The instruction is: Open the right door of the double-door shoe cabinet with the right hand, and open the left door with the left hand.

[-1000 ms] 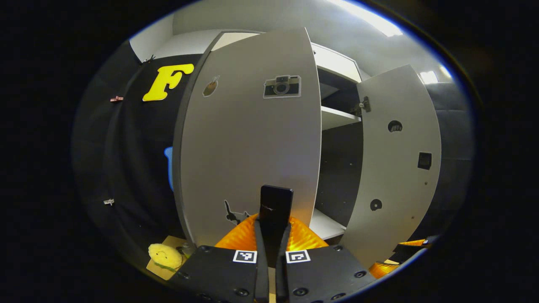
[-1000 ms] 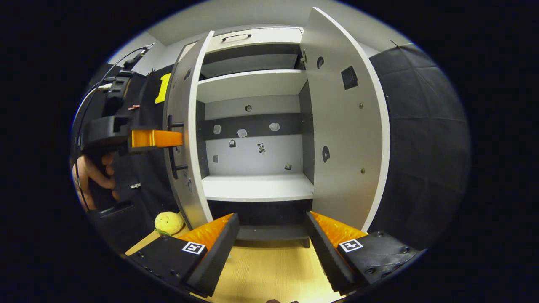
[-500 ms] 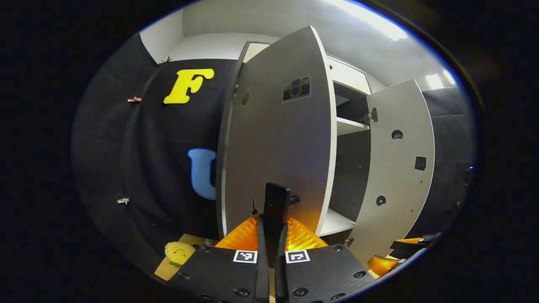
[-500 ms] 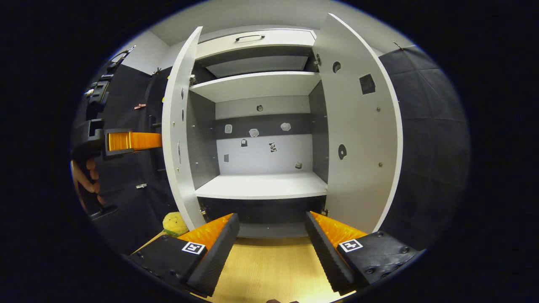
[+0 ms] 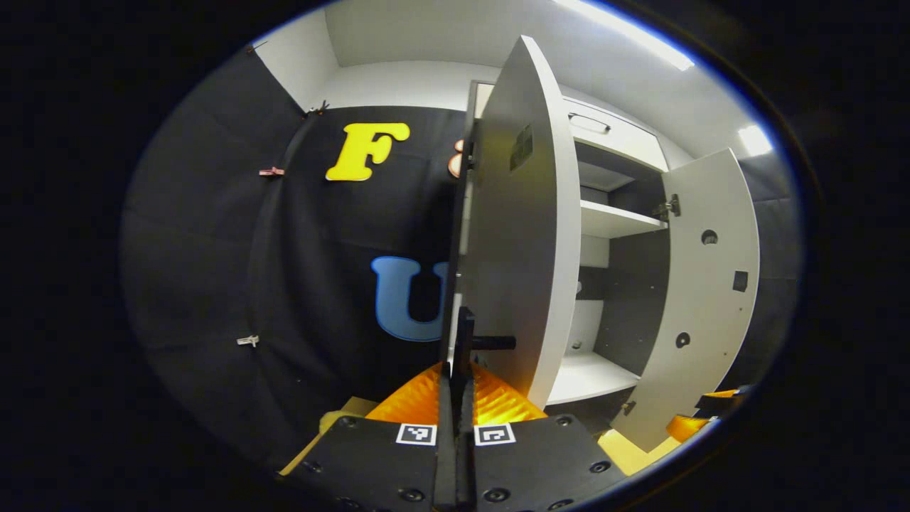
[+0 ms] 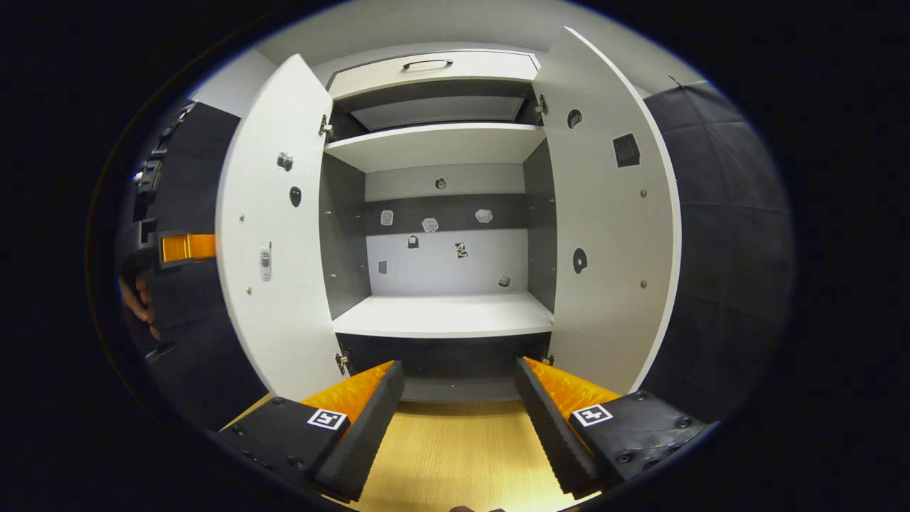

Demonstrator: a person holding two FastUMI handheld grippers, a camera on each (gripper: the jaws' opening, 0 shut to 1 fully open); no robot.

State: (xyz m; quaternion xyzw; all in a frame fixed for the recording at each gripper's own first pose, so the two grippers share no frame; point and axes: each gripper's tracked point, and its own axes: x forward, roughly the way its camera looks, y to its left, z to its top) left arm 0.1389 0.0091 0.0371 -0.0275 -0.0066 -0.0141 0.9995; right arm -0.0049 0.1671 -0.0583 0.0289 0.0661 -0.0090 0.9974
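The white double-door shoe cabinet (image 6: pixel 441 316) stands with both doors swung out. In the left gripper view my left gripper (image 5: pixel 456 370) is shut on the black bar handle (image 5: pixel 466 331) of the left door (image 5: pixel 526 227), which I see nearly edge-on. The right door (image 5: pixel 707 299) stands wide open beyond it. In the right gripper view the left door (image 6: pixel 274 235) and right door (image 6: pixel 604 235) flank the bare shelves. My right gripper (image 6: pixel 458 419) hangs open in front of the cabinet's base, holding nothing. The left gripper (image 6: pixel 178 247) and the hand (image 6: pixel 135 306) holding it peek out behind the left door.
A drawer with a dark handle (image 6: pixel 426 64) tops the cabinet. Small stickers dot its back panel (image 6: pixel 434 245). A light wooden floor (image 6: pixel 455 455) lies under the right gripper. Black cloth walls (image 5: pixel 320 284) close in on both sides.
The left gripper has pulled the left door further open, from half open to about square with the cabinet. The right gripper has stayed open and hardly moved.
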